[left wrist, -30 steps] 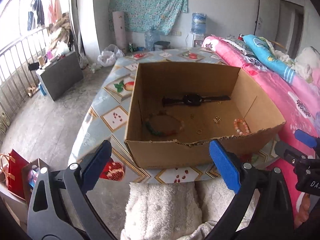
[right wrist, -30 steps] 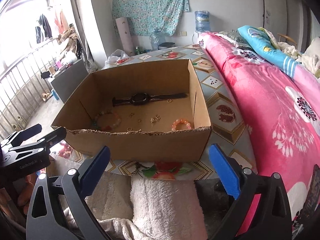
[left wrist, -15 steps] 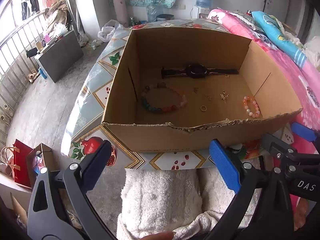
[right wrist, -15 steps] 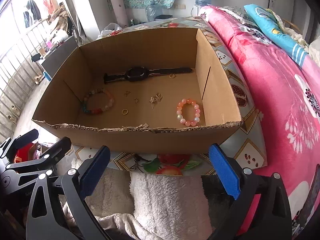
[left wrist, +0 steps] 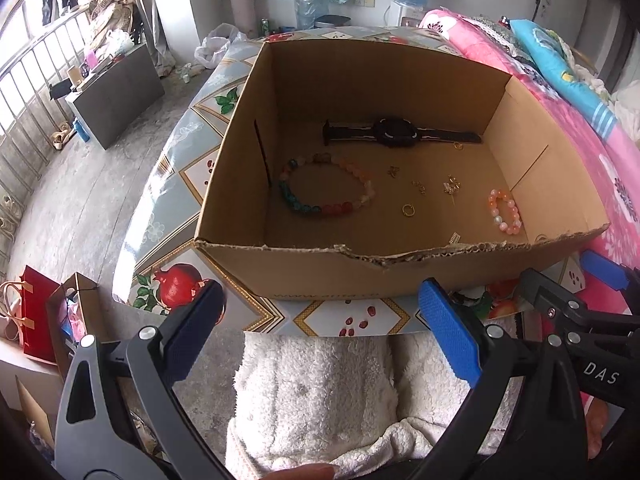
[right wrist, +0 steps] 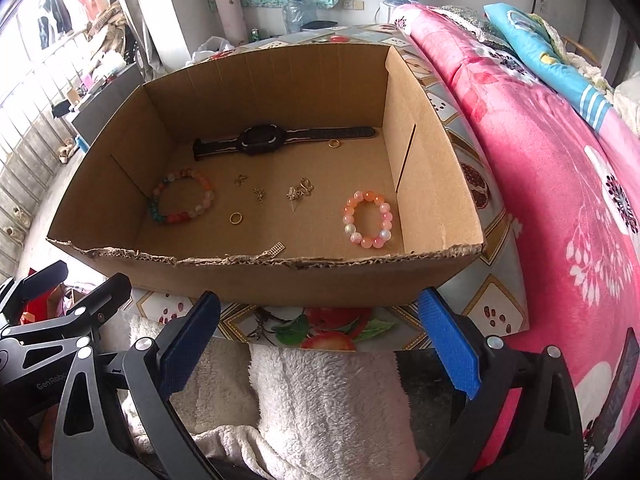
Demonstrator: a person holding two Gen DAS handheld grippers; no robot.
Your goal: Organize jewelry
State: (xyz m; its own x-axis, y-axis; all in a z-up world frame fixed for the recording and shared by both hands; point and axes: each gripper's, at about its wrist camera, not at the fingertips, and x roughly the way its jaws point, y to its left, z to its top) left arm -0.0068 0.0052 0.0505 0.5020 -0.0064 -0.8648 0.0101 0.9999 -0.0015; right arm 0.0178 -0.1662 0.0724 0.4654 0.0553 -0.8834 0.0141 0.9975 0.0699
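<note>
- Left wrist view: the left gripper (left wrist: 320, 332) sits at the lower edge of the frame, jaws spread wide and holding nothing, in front of an open cardboard box (left wrist: 320, 272) with a ragged near rim.
- The box stands on a patterned tablecloth (left wrist: 180, 160).
- Centre frame, on the box floor: a multicoloured bead bracelet (left wrist: 362, 178) at left, a black watch (left wrist: 394, 133) along the far wall, a gold ring (left wrist: 408, 210), and small gold pieces (left wrist: 451, 186).
- Right wrist view: the right gripper (right wrist: 318, 330), jaws likewise apart and empty, faces the same box; a pink-orange bead bracelet (right wrist: 368, 219) lies at centre right near the box's right wall.
</note>
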